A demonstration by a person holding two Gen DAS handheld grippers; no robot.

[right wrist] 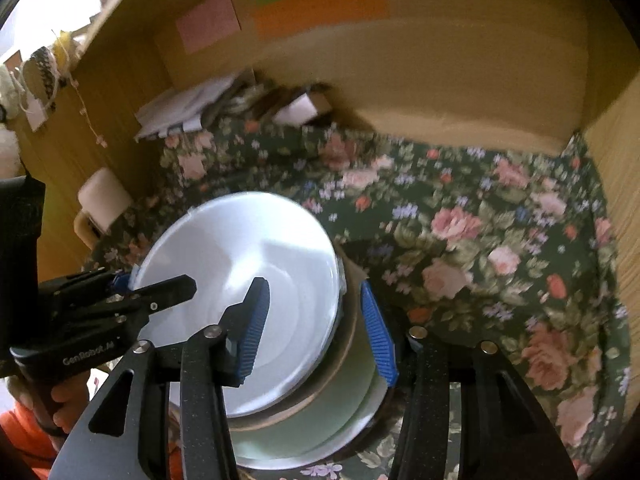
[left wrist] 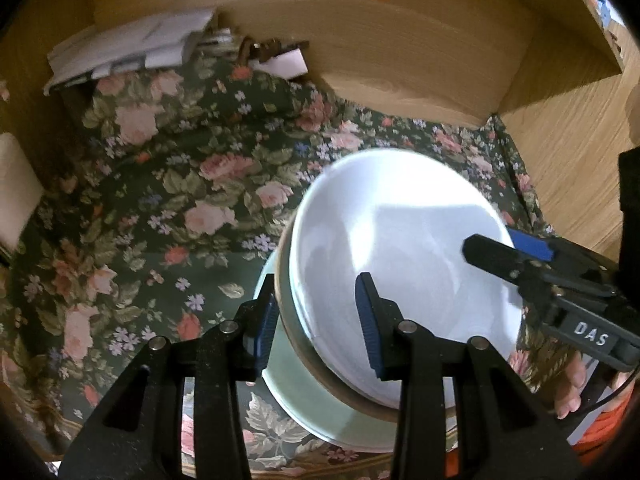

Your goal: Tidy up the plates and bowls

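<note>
You have a stack of dishes between both tools, tilted toward you over the floral cloth [left wrist: 152, 216]. The white bowl [left wrist: 400, 248] is on top; under it shows a brown rim, and below that the pale green plate [left wrist: 304, 392] with one more white edge under it, so several pieces go together. How many exactly, you cannot tell.

Your left gripper [left wrist: 320, 324] straddles the near left rim: one pad inside the white bowl, the other outside against the green plate. Your right gripper [right wrist: 316, 328] does the same on the opposite rim. Both look closed on the stack's edge, though the pad contact is partly hidden — judge it by feel also.

This stack will handle as heavy, stiff and brittle. The glaze is smooth, so the ribbed blue pads can slip, and the pieces can slide on each other when the stack tilts. The top bowl seems the loosest one.

Hold at the rims on two opposite sides, as now, with each pad pair over all the layers — not only the top one. Keep the stack more level, and move slowly. The wooden wall [right wrist: 440, 80] behind is near; a knock there could chip an edge.
</note>
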